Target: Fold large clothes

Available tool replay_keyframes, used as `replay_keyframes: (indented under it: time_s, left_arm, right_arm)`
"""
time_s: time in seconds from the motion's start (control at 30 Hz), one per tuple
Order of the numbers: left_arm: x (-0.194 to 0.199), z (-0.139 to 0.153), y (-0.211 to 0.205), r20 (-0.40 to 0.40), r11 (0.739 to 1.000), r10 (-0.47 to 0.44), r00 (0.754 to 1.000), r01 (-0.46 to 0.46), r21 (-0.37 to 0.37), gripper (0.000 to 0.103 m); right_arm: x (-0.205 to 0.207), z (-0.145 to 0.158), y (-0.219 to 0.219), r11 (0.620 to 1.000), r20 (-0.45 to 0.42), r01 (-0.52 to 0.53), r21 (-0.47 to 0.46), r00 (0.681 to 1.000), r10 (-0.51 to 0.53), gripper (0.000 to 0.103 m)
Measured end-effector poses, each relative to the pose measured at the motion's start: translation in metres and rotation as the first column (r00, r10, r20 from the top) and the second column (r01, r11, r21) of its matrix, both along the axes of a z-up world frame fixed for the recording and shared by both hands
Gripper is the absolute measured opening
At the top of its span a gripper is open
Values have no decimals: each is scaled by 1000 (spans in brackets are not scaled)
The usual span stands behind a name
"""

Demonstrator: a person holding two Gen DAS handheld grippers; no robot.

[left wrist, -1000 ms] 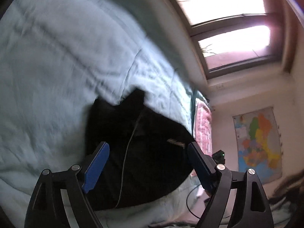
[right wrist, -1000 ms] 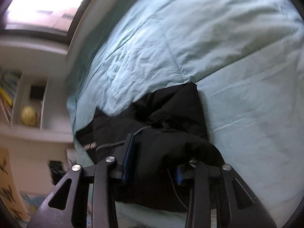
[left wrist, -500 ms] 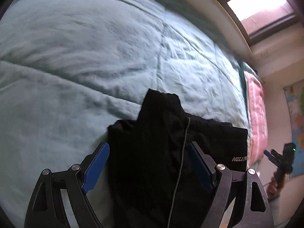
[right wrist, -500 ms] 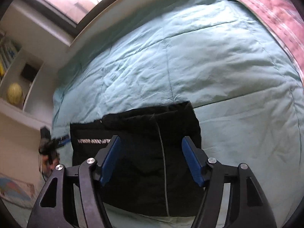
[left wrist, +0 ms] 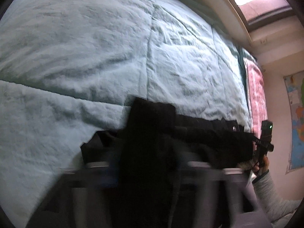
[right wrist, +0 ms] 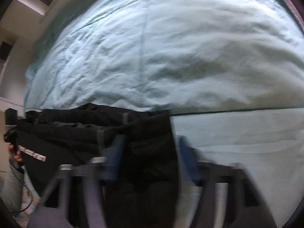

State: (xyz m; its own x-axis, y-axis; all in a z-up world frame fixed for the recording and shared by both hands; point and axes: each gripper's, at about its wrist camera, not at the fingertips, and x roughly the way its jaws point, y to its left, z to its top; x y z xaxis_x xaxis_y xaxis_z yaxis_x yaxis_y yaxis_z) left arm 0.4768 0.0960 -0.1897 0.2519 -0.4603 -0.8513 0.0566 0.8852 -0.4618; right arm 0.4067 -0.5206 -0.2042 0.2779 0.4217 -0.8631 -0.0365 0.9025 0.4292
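Jaws that gaped over the black garment (left wrist: 152,133) half a second ago have moved in: the left gripper (left wrist: 148,172) is clenched on its near fold, the right gripper (right wrist: 150,159) is closing around another, ready, I'd guess, to lift the heap off the teal quilt (left wrist: 76,57).

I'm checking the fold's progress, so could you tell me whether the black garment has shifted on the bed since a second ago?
Yes. In the right wrist view, the black garment has spread leftwards across the teal duvet, and now lies flatter, with a white logo strip showing.
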Motion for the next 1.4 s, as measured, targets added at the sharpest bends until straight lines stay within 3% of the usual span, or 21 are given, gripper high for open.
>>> replay_keyframes:
  time_s: [0.07, 0.13, 0.3, 0.43, 0.5, 0.63, 0.73, 0.8, 0.93, 1.0, 1.07, 1.13, 1.2, 1.27, 1.33, 1.4]
  left_arm:
    - [-12, 15, -4, 53, 997, -16, 998, 12, 73, 11]
    - [-28, 36, -2, 104, 994, -5, 995, -7, 112, 10]
    - [-50, 98, 22, 241, 992, 107, 965, -120, 39, 10]
    - [-36, 105, 38, 277, 973, 212, 937, -228, 26, 9]
    - [-24, 86, 45, 238, 962, 258, 937, -273, 32, 9]
    - [5, 12, 59, 56, 940, 337, 940, -339, 34, 10]
    - [18, -39, 61, -59, 935, 354, 934, -351, 58, 14]
    - [21, -50, 62, -77, 933, 360, 930, -357, 42, 17]
    - [17, -36, 78, -124, 937, 335, 934, -344, -66, 28]
    - [7, -20, 93, -157, 937, 305, 939, -326, -127, 31]
    - [-8, 3, 97, -117, 943, 303, 946, -316, -105, 39]
    - [-34, 39, 92, -14, 956, 288, 958, -288, -44, 46]
    - [-53, 63, 78, 53, 967, 254, 966, -255, 2, 50]
    - [-77, 86, 40, 126, 985, 158, 979, -165, 51, 53]
    - [-96, 94, 2, 162, 994, 77, 984, -88, 65, 58]
    - [-112, 91, -36, 174, 998, 16, 985, -27, 60, 58]
  right_arm:
    - [-13, 20, 10, 994, 90, 4, -108, 996, 6, 27]
    - [-33, 48, 15, 986, 168, 28, -163, 986, 0, 24]
    - [-42, 111, 20, 977, 308, 65, -205, 951, 2, 22]
    - [-3, 130, 50, 961, 372, 65, -270, 927, 42, 21]
    - [20, 121, 59, 962, 356, 71, -264, 934, 29, 21]
    - [63, 52, 69, 960, 201, 69, -273, 980, -13, 21]
    - [71, -5, 71, 962, 78, 40, -269, 997, -20, 22]
    - [70, -27, 70, 969, 23, 44, -242, 999, -39, 24]
    - [62, -12, 54, 976, 57, 114, -188, 993, -105, 30]
    - [49, 12, 44, 979, 78, 135, -150, 989, -124, 31]
    - [34, 37, 37, 982, 105, 150, -117, 985, -138, 33]
    - [5, 73, 39, 986, 171, 144, -84, 977, -128, 36]
    - [-19, 99, 49, 990, 214, 128, -54, 970, -114, 51]
    - [-44, 119, 64, 993, 251, 112, -21, 962, -104, 74]
    - [-65, 128, 86, 997, 278, 82, 15, 957, -83, 81]
    - [-82, 125, 113, 999, 274, 30, -14, 961, -25, 81]
